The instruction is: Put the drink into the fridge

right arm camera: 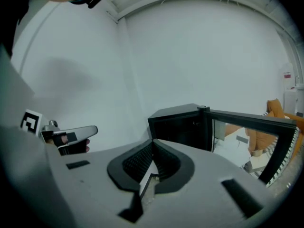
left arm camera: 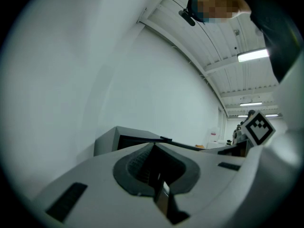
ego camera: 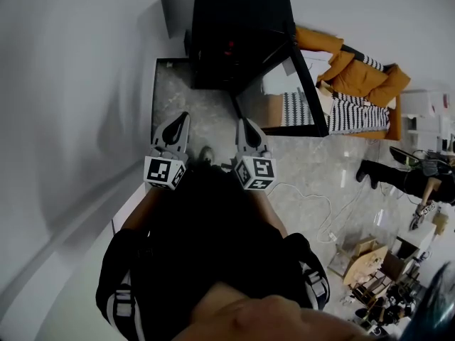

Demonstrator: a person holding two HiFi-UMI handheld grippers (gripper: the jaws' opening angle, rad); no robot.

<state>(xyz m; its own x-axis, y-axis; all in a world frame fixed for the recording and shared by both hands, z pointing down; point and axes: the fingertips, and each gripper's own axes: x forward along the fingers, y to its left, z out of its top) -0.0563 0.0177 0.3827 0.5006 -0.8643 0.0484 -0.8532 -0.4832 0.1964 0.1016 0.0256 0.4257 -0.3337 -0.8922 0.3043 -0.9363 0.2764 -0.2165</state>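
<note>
A black mini fridge (ego camera: 238, 27) stands on the stone floor against the white wall, its glass door (ego camera: 288, 101) swung open to the right. No drink shows clearly; only a small red spot (ego camera: 229, 47) glows inside the dark fridge. My left gripper (ego camera: 182, 118) and right gripper (ego camera: 244, 123) are held side by side in front of the fridge, both shut with nothing between their jaws. The left gripper view shows its closed tips (left arm camera: 153, 147) aimed at the fridge (left arm camera: 124, 139). The right gripper view shows its closed tips (right arm camera: 152, 143) before the fridge (right arm camera: 178, 122) and door (right arm camera: 251, 134).
An orange jacket and striped cloth (ego camera: 355, 84) lie behind the open door. A white cable (ego camera: 313, 204) runs over the floor at right. Cluttered boxes and tools (ego camera: 384, 275) fill the lower right. A white wall runs along the left.
</note>
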